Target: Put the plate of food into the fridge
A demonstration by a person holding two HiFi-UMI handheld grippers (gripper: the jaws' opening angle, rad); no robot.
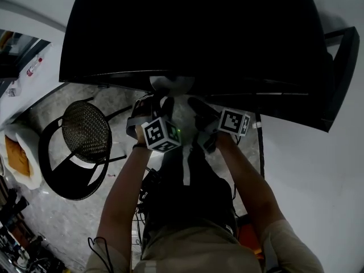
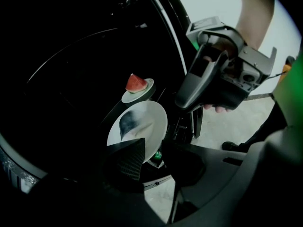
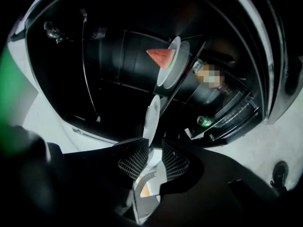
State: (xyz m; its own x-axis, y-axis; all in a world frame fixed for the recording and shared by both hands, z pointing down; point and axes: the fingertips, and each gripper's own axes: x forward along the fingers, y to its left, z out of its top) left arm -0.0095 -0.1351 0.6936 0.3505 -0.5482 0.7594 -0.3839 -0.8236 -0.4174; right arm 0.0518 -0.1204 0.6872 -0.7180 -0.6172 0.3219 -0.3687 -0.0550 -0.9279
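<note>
Plate of food (image 3: 177, 56) is the farthest link here, so begin at the right gripper (image 3: 155, 144). Its meshed jaws stand apart, slack around the rim of a larger, bare white plate (image 3: 152, 115) that runs edge-on between them. The gripper looks rolled so that it brackets a flat-lying rim from above and below. Whether that plate already bears on the shelf (image 3: 189, 72) cannot be told.

At the lower middle of its own view, the left gripper (image 2: 155, 145) is also unclenched and grasps nothing. The white plate's near edge dips behind its left jaw, probably so it can steady things.

Farther in, toward the upper middle, the plate of food sits inside the dark fridge (image 1: 187, 27), likely pushed deep to leave room in front.

Counted, there are two plates, one watermelon wedge (image 3: 160, 56), two grippers, one green bottle (image 3: 204, 121) in the door rack and one chair (image 1: 85, 132).
</note>
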